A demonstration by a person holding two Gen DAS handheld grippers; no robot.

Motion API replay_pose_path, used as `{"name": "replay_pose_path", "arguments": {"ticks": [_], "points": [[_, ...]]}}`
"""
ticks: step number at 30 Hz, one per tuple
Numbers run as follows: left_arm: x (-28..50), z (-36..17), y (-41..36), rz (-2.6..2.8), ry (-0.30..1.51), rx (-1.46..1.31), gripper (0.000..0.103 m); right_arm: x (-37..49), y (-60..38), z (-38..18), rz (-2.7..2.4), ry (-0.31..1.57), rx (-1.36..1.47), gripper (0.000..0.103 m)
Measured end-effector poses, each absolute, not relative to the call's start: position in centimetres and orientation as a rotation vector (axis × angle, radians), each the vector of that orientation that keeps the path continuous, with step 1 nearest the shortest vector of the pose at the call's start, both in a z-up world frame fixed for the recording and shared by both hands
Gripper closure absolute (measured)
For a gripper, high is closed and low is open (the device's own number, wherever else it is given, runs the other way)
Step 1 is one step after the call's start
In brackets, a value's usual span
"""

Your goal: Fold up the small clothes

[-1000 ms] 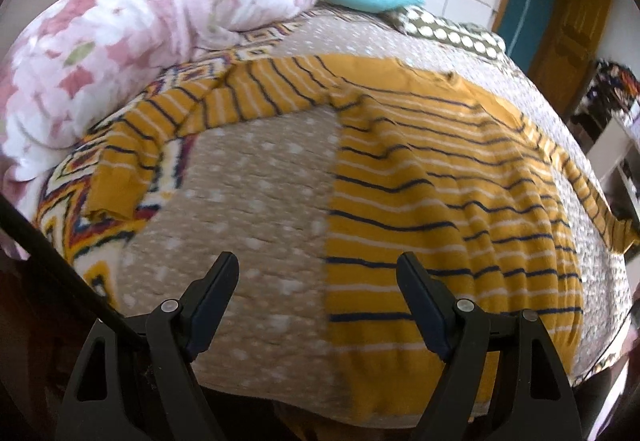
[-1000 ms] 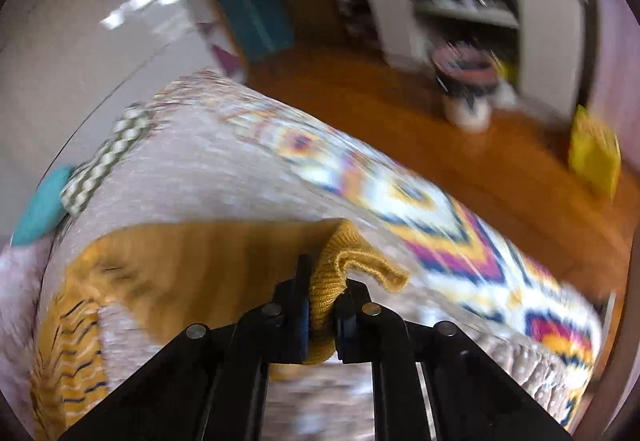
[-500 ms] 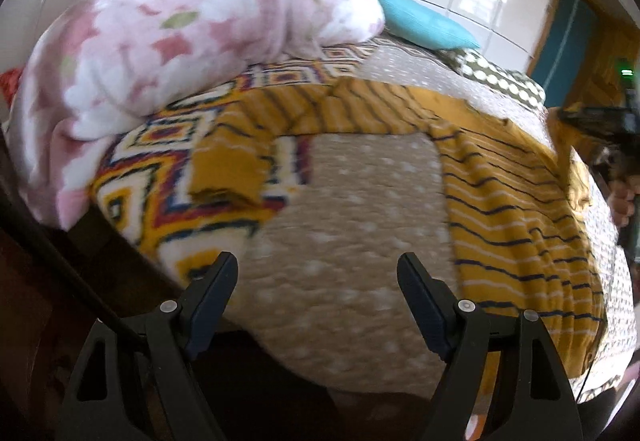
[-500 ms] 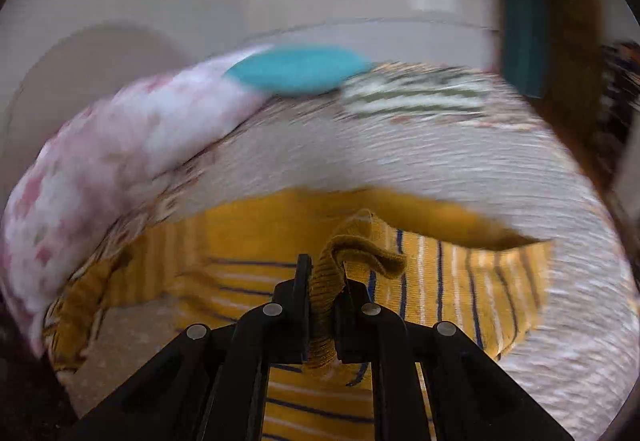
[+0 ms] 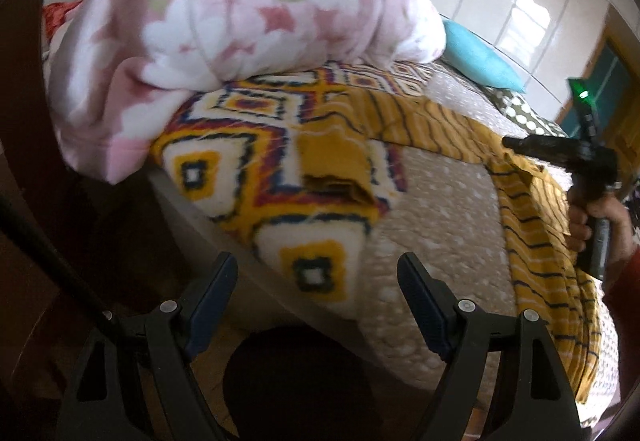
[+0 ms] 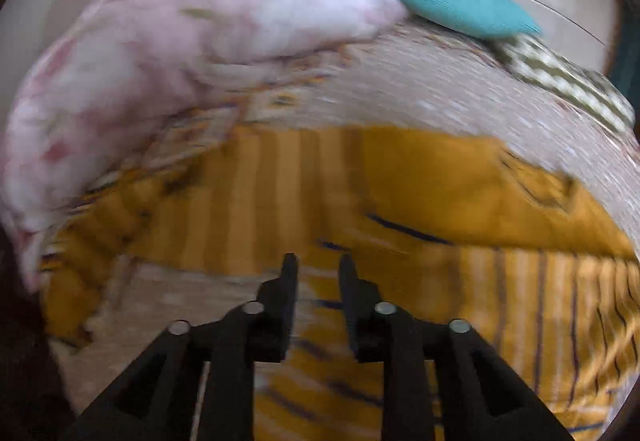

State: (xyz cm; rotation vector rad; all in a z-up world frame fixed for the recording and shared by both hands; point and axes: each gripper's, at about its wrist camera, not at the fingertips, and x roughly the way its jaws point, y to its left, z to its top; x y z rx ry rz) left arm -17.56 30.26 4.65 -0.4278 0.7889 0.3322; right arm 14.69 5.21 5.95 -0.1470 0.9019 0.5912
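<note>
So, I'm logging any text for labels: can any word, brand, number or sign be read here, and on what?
None: no text shows in either view.
The sweater, blanket and quilt bear only patterns.
The right gripper bears no marking.

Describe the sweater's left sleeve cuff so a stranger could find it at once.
Start at the big pink floral blanket heaped at the bed's left side. Just below it, on the bedspread's diamond-patterned border, a sleeve of the mustard striped sweater stretches out leftward. Its end is the cuff: a plain mustard block without navy stripes, unlike the sleeve and the busy pattern under it.
</note>
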Motion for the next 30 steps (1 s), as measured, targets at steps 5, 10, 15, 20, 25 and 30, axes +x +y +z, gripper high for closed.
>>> {"name": "replay_pose_path", "arguments": {"ticks": [5, 10, 15, 20, 25, 30], "points": [[-18.3, 4.4, 31.4, 0.362, 0.78, -0.449, 0.022, 11.7, 9.0, 7.4, 0.641, 0.844, -0.212, 0.063], [-18.8, 4.2, 32.0, 0.366, 0.776, -0.459, 0.022, 8.8, 12.9, 5.8, 0.723, 0.901, -0.231, 0.063], [-19.3, 3.8, 32.8, 0.365, 0.769, -0.485, 0.022, 6.5, 16.5, 3.4, 0.843, 1.02, -0.163, 0.063], [-20.0, 3.5, 33.6, 0.375, 0.758, -0.516, 0.022, 3.9, 19.8, 1.9, 0.952, 1.127, -0.051, 0.056], [-20.5, 3.5, 34.2, 0.372, 0.749, -0.56, 0.022, 2.2, 23.4, 0.6, 0.958, 1.168, -0.048, 0.069], [-20.5, 4.3, 34.0, 0.386, 0.741, -0.54, 0.022, 1.6, 22.9, 4.0, 0.904, 1.064, -0.157, 0.099]]}}
